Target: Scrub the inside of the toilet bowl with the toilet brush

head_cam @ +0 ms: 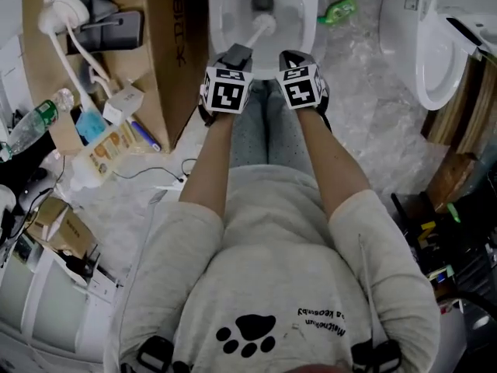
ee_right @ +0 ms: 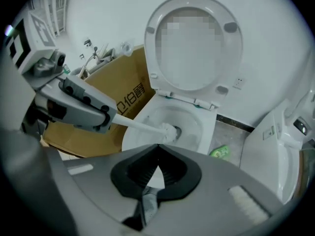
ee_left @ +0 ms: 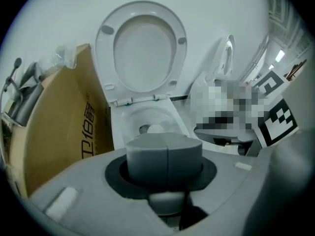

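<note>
The white toilet bowl stands open straight ahead, its seat and lid raised against the wall. My left gripper is shut on the white handle of the toilet brush. The brush head rests low inside the bowl near the drain. From the right gripper view, the left gripper reaches in from the left with the handle in it. My right gripper hangs beside it above the bowl's near rim, shut with nothing between its tips. In the left gripper view the shut jaws hide most of the brush.
A tall cardboard box stands against the bowl's left side, with a hose, bottles and packets beyond it. A green bottle lies on the floor to the bowl's right. A second toilet stands at the far right.
</note>
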`<state>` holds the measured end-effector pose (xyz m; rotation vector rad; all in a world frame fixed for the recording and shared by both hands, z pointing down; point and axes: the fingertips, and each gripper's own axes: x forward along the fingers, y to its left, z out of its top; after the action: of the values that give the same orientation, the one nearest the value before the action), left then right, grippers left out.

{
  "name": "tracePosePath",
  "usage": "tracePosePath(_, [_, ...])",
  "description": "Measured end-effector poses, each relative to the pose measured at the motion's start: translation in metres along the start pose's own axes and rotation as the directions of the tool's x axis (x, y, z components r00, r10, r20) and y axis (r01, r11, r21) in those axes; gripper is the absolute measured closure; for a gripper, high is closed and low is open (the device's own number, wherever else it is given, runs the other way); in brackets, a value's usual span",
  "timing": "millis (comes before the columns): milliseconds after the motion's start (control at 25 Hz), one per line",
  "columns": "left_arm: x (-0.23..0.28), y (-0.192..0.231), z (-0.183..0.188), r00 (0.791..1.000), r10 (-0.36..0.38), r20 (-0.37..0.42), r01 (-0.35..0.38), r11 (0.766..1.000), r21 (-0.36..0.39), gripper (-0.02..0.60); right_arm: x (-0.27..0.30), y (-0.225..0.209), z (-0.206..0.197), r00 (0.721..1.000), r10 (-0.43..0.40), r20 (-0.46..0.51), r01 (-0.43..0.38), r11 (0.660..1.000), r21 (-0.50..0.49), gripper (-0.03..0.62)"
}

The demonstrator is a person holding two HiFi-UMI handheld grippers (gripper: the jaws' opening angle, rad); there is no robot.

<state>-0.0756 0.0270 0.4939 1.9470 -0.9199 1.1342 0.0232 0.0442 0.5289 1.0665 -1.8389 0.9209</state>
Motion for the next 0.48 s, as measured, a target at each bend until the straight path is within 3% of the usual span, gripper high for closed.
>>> tracePosePath(200, [-0.034, -0.008, 0.034, 0.995, 0.006, 0.102, -0.002, 0.999, -0.034, 0.428, -0.048, -0.015, 0.037, 0.996, -0.062, 0.065, 0.055, 0.994, 0.099, 0.597])
tracePosePath(480, [-0.107, -0.009, 0.083, 0.962, 0.036, 0.27, -0.028, 0.999, -0.035, 0.428, -0.124, -0.011, 0.102, 0.972, -0.102, 0.213, 0.097, 0.995, 0.034, 0.597])
